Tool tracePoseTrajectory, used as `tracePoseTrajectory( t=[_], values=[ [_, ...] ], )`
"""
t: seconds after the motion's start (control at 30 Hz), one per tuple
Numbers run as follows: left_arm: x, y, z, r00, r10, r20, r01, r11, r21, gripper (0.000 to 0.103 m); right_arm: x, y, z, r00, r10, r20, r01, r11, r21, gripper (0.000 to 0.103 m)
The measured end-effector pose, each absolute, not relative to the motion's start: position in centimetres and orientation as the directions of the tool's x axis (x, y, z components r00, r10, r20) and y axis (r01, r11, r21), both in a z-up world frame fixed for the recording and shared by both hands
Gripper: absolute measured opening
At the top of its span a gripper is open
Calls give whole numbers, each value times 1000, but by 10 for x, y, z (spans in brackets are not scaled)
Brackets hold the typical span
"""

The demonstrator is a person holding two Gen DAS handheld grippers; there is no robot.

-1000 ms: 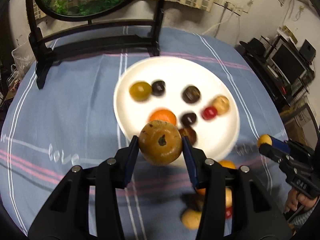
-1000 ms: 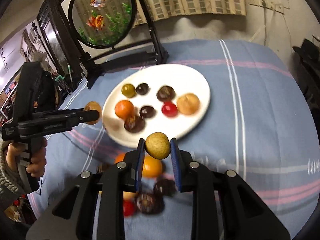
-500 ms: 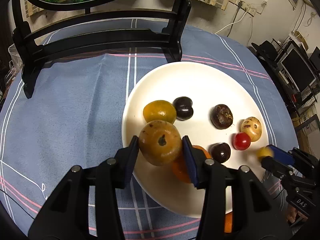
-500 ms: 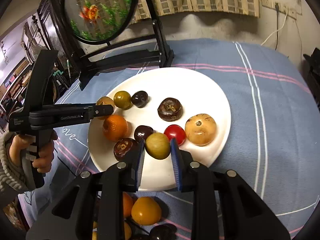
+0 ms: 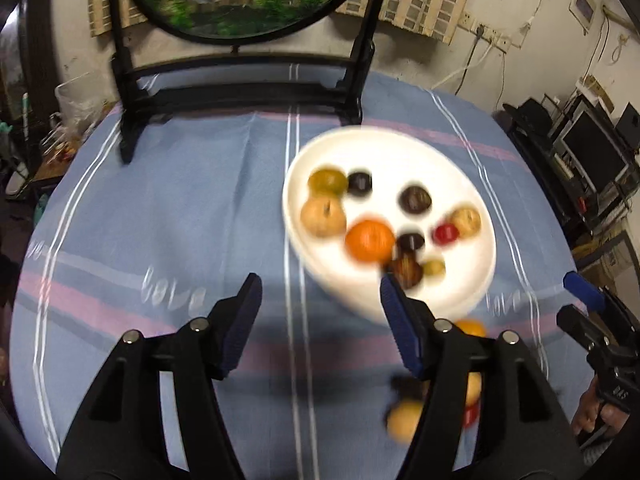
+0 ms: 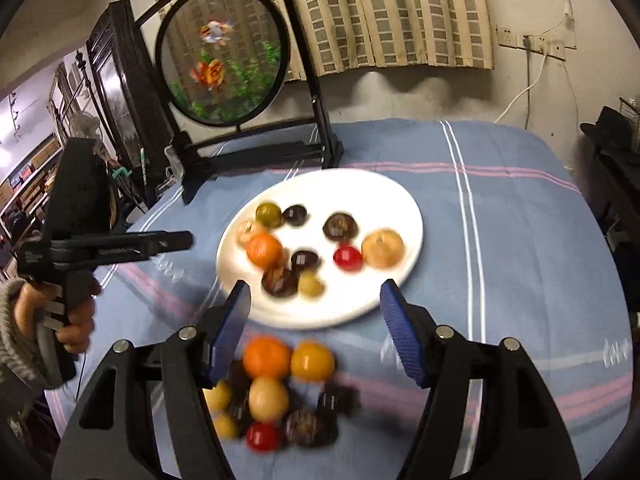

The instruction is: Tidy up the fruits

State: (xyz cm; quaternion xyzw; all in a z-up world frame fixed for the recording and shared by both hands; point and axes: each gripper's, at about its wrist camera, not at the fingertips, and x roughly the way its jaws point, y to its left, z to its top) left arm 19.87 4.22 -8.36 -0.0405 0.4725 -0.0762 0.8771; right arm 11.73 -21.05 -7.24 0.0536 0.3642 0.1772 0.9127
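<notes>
A white plate [image 5: 460, 176] [image 6: 384, 196] on the blue striped cloth holds several fruits: a brown one [image 5: 323, 216], an orange [image 5: 370, 240] [image 6: 264, 250], a small yellow-green one [image 6: 311, 285], a red one [image 6: 347, 258] and dark ones. My left gripper [image 5: 320, 308] is open and empty, above the cloth left of the plate's near edge. My right gripper [image 6: 314, 320] is open and empty above the plate's near rim. A pile of loose fruits [image 6: 280, 392] lies on the cloth in front of the plate, and it also shows in the left wrist view [image 5: 404, 420].
A round fish-painting screen on a black stand [image 5: 240, 92] [image 6: 224, 56] stands at the far side of the table. The left gripper's handle and hand [image 6: 72, 248] show at the left. Shelves with electronics [image 5: 588, 152] stand to the right.
Both grippers have opened and pulled back. The brown fruit now lies on the plate's left side and the small yellow-green fruit at its near side.
</notes>
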Motion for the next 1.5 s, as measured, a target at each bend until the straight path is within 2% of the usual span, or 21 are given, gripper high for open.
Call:
tracePoseTrajectory(
  t=[0.2,0.37,0.5,0.57,0.67,1.0,1.5],
  values=[
    [113,41,-80,513,-126,-849,47,992,-119,65,54,-217,-77,632,414,-655,-320,910,265,68],
    [61,33,-70,530,-79,-844,-4,995,-96,76,15,-219,-75,595,441,-672,-367,893,261,68],
    [34,32,-58,547,-38,-836,-33,997,-67,80,-2,-218,-72,581,442,-683,-377,890,256,68],
    [27,35,-51,563,-8,-826,-52,998,-45,87,-9,-216,-68,590,441,-676,-374,892,255,68],
    [21,39,-43,583,22,-812,-58,998,-15,87,-16,-213,-63,607,426,-671,-363,900,243,68],
    [17,63,-24,627,5,-779,-32,999,-19,88,-42,-186,-27,680,329,-656,-331,935,125,69],
    [34,75,-37,633,-41,-773,23,999,-35,90,-59,-161,-17,707,176,-685,-241,971,0,69]
  ],
)
